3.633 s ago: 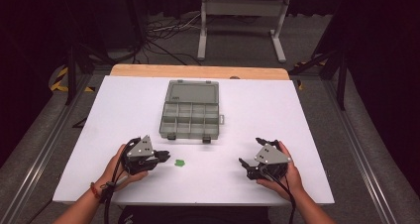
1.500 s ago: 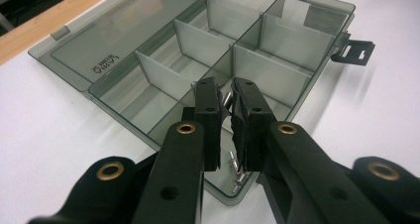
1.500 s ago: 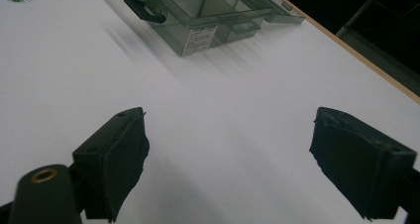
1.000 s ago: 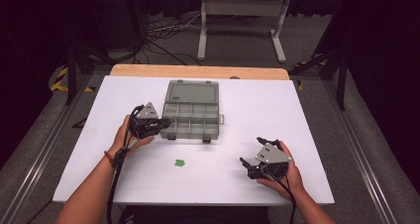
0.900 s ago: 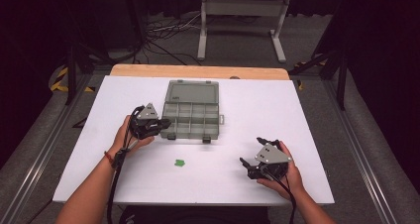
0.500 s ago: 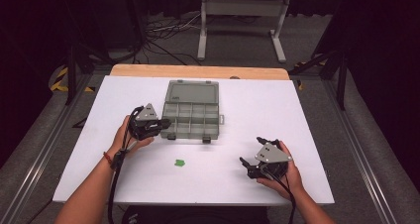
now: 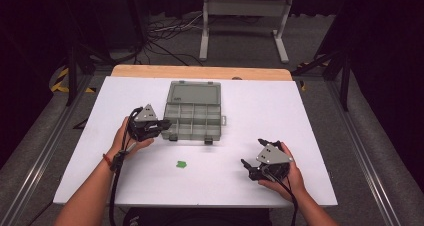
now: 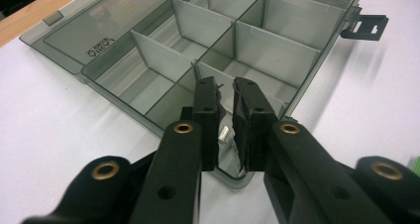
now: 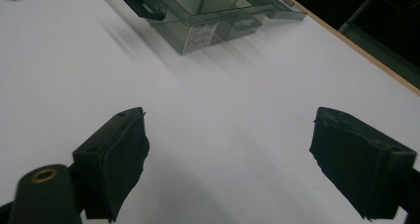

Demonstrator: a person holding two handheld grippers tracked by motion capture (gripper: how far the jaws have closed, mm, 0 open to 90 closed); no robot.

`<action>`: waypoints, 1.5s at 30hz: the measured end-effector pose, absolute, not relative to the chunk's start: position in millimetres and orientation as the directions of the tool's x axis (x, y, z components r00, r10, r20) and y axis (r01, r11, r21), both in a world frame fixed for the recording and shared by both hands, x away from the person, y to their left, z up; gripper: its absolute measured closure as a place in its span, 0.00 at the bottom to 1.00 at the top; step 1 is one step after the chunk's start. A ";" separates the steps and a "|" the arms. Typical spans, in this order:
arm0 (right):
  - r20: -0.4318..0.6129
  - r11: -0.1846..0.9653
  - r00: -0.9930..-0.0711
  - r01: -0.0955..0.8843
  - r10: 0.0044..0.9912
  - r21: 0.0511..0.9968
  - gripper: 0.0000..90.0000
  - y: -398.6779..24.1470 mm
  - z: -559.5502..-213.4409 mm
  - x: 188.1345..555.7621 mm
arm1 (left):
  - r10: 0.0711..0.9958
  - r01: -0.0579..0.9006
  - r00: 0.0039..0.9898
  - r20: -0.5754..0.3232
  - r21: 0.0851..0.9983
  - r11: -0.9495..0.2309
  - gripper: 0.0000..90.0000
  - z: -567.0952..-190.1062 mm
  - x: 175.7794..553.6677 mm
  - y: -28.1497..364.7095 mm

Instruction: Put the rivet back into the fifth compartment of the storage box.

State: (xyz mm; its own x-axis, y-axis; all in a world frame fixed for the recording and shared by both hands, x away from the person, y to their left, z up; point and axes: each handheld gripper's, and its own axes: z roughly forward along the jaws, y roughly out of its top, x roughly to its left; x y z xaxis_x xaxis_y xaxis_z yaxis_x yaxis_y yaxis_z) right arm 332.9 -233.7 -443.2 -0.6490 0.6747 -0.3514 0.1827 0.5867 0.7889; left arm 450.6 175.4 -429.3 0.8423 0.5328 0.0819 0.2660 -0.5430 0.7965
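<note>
A grey clear organiser box (image 7: pixel 200 132) lies open mid-table, its lid (image 7: pixel 194 92) flat behind it. My left gripper (image 7: pixel 161 128) hangs over the box's near-left corner. In the left gripper view its jaws stand a narrow gap apart above that corner compartment (image 8: pixel 168 107). A small silver metal piece (image 8: pixel 224 134) shows through the gap, lying on the compartment floor and touching neither pad. My right gripper (image 7: pixel 251 167) rests on the table at the near right, open wide with nothing between its fingers (image 9: pixel 116 154). A small green piece (image 7: pixel 181 163) lies on the white table between the hands.
The box's dividers (image 8: pixel 205 26) form several compartments, the others looking bare. Two black latches (image 8: pixel 366 27) stick out from its front wall. The white tabletop (image 7: pixel 300 116) has a wooden far edge (image 7: pixel 200 72). A stand and cables sit on the floor beyond.
Since the earliest frame my left hand has gone from the table's near left up to the box's near-left corner. Over the last second neither hand has moved.
</note>
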 end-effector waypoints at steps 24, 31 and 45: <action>-0.336 0.577 -0.648 0.197 0.683 0.793 0.16 -233.3 -443.4 335.5 | 0.466 0.151 0.872 0.151 0.823 -0.548 0.45 -407.5 409.1 179.2; -0.334 0.577 -0.648 0.201 0.684 0.792 0.16 -232.8 -443.6 335.0 | 0.439 0.141 0.884 0.163 0.802 -0.581 0.34 -416.1 394.8 174.0; -0.334 0.577 -0.646 0.205 0.687 0.790 0.16 -232.6 -444.2 335.1 | 0.404 0.166 0.908 0.110 0.791 -0.589 0.09 -435.8 385.0 162.7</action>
